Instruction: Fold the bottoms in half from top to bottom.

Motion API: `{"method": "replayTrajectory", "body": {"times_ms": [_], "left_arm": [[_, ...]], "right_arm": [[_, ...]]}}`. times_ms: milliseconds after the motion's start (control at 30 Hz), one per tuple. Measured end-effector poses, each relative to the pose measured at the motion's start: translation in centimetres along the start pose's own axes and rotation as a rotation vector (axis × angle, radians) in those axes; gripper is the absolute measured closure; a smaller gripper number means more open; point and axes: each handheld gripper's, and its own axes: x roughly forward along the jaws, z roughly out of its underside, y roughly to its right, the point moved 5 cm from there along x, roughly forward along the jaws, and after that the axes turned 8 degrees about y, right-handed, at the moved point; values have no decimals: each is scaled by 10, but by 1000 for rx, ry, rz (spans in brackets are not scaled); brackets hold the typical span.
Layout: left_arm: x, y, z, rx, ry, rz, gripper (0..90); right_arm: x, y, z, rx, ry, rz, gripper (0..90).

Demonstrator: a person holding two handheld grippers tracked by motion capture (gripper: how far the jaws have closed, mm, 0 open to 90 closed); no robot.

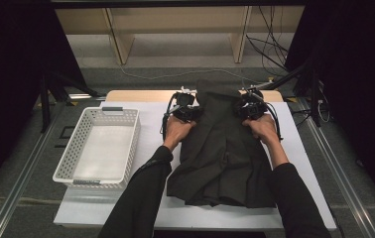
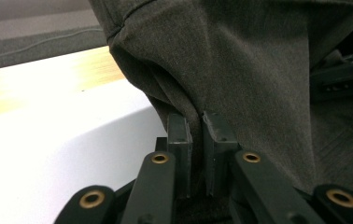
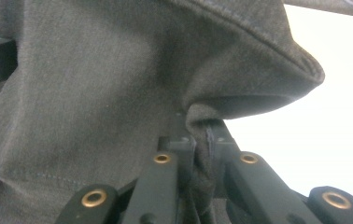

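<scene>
Meanwhile both grippers pinch the dark garment [image 1: 222, 148], white basket [image 1: 126, 148] just left.

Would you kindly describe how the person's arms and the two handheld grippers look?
The person wears long black sleeves down to the wrists. Both the left gripper and right gripper are black, blocky devices trailing black cables. Up close, the jaws are matte black linkage bars with brass-coloured rivets, ending in flat dark-grey pads.
</scene>
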Motion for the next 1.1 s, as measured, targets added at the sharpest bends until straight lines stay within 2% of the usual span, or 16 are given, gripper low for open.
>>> {"method": "replayTrajectory", "body": {"times_ms": [67,133,267,433,567,700,1100], "left_arm": [[0,2,7,9,20,9,822],[0,2,12,-1,35,35,822],[-7,3,17,22,59,69,835],[-21,1,17,39,76,95,842],[-32,4,17,50,95,117,847],[-42,9,17,84,106,129,848],[-73,27,26,180,141,178,851]], "right_arm": [[0,1,4,-8,11,0,852],[1,0,8,-25,30,-1,852],[2,1,15,-25,53,-10,852],[-12,-7,16,-60,112,-32,852],[-25,-16,20,-101,144,-41,852],[-39,-22,25,-125,168,-61,851],[-65,-35,41,-180,220,-100,851]]}}
